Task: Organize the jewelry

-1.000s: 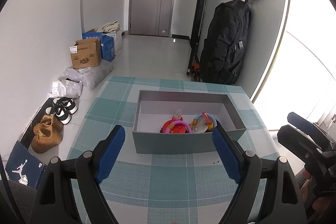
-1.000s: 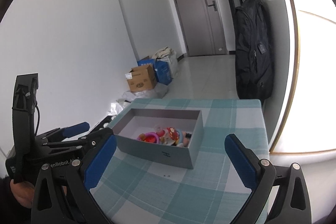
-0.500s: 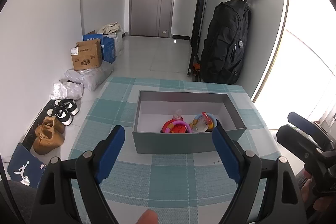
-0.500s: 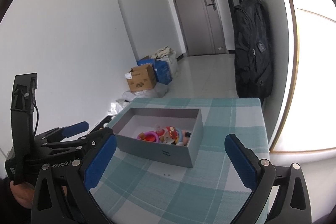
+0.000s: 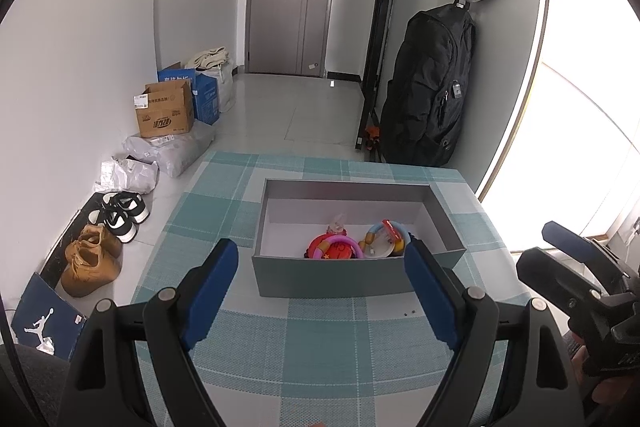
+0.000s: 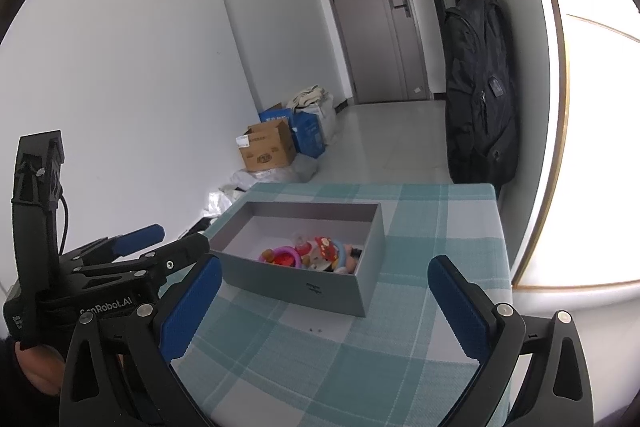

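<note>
**Both grippers open, hovering near side of the jewelry box**

My left gripper [image 5: 320, 275] is spread wide, blue pads apart, nothing between them. It hangs over the teal plaid tablecloth [image 5: 320, 343] just near of the grey box [image 5: 336, 279]. My right gripper [image 6: 324, 291] is also wide open and empty, over the near right part of the cloth; the left gripper shows at its far left [image 6: 132, 251].

The grey box sits open-topped near the middle of the table, long side facing me in the left view, angled in the right view [image 6: 320, 287]. The jewelry pile [image 5: 356, 243] lies inside against the near wall, toward the right half: a pink ring over something red, a multicolour bangle [image 5: 390, 237] to its right, a small pale piece just behind. Left half of the box floor is bare. Exact pieces too small to name.

Two tiny dark specks [image 6: 315, 329] lie on the cloth just near of the box; can't tell what they are.

Background: black backpack [image 5: 428, 95] at far right wall, cardboard box [image 5: 164, 111] and shoes [image 5: 120, 215] on the floor at left.
</note>
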Demonstrator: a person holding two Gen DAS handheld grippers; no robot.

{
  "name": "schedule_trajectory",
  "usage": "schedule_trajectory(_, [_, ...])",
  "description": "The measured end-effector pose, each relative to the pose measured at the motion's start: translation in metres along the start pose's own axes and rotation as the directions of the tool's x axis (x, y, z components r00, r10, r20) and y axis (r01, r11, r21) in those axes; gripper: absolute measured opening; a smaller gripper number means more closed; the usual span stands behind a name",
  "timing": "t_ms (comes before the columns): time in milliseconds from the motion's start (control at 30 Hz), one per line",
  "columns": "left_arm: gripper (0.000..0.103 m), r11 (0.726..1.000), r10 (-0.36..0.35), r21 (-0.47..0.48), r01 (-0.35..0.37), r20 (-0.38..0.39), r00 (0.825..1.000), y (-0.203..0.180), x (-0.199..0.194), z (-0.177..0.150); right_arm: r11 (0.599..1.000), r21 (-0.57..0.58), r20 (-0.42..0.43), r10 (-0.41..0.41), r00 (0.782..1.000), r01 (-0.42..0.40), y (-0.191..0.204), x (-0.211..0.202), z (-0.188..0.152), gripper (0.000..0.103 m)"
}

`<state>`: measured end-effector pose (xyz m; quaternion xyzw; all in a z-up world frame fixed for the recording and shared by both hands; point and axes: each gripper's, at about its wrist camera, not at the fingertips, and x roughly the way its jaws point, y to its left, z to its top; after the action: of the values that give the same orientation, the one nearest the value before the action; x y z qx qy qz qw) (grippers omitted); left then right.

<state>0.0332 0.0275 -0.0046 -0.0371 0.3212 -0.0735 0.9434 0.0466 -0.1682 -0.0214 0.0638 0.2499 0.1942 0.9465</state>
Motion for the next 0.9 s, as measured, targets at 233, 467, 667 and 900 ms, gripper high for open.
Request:
schedule_trajectory(233, [0.082, 1.000, 0.004, -0.010, -0.004, 0.005, 1.000, 0.0015, -0.0019, 0.0020, 1.000, 0.002, -0.004, -0.003, 1.000, 0.003, -0.0010, 0.0010, 0.0003, 0.103])
schedule_trajectory(467, [0.082, 1.000, 0.004, -0.012, -0.004, 0.004, 1.000, 0.0011, -0.0017, 0.0013, 1.000, 0.004, -0.007, -0.004, 1.000, 0.004, -0.0012, 0.0011, -0.0005, 0.103])
schedule_trajectory(667, [0.082, 1.000, 0.001, -0.011, -0.001, -0.001, 1.000, 0.0001, -0.0007, 0.0009, 1.000, 0.002, -0.013, -0.007, 1.000, 0.007, -0.0004, 0.0022, 0.0000, 0.103])
schedule_trajectory(900, [0.082, 1.000, -0.001, -0.013, 0.001, -0.002, 1.000, 0.0007, -0.0006, 0.0009, 1.000, -0.003, -0.018, -0.010, 1.000, 0.010, 0.0000, 0.0031, -0.0009, 0.103])
